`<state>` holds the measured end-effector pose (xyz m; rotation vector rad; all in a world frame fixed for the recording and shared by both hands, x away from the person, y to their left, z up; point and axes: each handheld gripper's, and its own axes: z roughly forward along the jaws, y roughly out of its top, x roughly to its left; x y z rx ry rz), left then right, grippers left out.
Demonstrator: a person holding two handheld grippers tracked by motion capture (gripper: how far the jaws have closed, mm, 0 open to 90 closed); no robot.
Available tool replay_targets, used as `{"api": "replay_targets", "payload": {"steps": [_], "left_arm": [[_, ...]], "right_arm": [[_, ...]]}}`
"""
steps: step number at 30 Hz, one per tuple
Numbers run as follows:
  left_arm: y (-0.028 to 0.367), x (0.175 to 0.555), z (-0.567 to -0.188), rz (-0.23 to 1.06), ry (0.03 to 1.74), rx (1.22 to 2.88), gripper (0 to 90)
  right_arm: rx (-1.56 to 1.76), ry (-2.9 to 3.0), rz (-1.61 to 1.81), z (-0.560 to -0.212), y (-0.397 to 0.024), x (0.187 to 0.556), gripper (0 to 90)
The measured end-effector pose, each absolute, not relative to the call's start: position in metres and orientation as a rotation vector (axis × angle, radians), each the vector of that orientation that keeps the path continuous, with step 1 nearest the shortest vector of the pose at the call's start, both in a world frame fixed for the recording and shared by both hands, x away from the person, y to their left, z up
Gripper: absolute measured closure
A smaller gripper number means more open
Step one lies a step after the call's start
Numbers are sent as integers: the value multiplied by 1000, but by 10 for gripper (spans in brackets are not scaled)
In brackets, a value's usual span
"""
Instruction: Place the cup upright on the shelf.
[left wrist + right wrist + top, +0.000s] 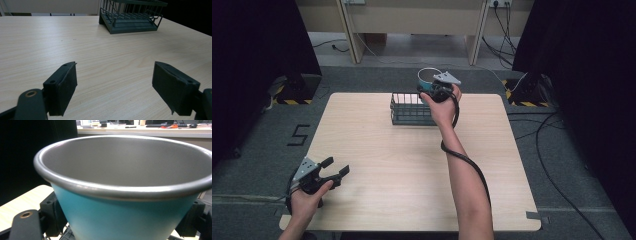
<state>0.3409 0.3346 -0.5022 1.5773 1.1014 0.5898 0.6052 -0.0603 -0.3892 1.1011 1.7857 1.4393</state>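
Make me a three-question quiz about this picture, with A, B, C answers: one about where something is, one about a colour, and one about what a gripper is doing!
1. Where is the wire basket on the table?
A. near the far edge
B. at the near left corner
C. on the floor

2. What colour is the outside of the cup?
A. red
B. light blue
C. yellow

3. How is the left gripper?
A. shut on the cup
B. shut on the basket
C. open, holding nothing

Answers:
1. A, the high view shows it by the far edge.
2. B, its wall is light blue with a grey inside.
3. C, its jaws stand wide apart over bare wood, while the right gripper clamps the cup.
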Motion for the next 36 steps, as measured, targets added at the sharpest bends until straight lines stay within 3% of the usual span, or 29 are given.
{"api": "replay_targets", "payload": {"steps": [36], "left_arm": [[335, 341, -502, 585, 1100, 1576, 195]], "right_arm": [[1157, 1822, 1410, -409, -38, 628, 177]]}}
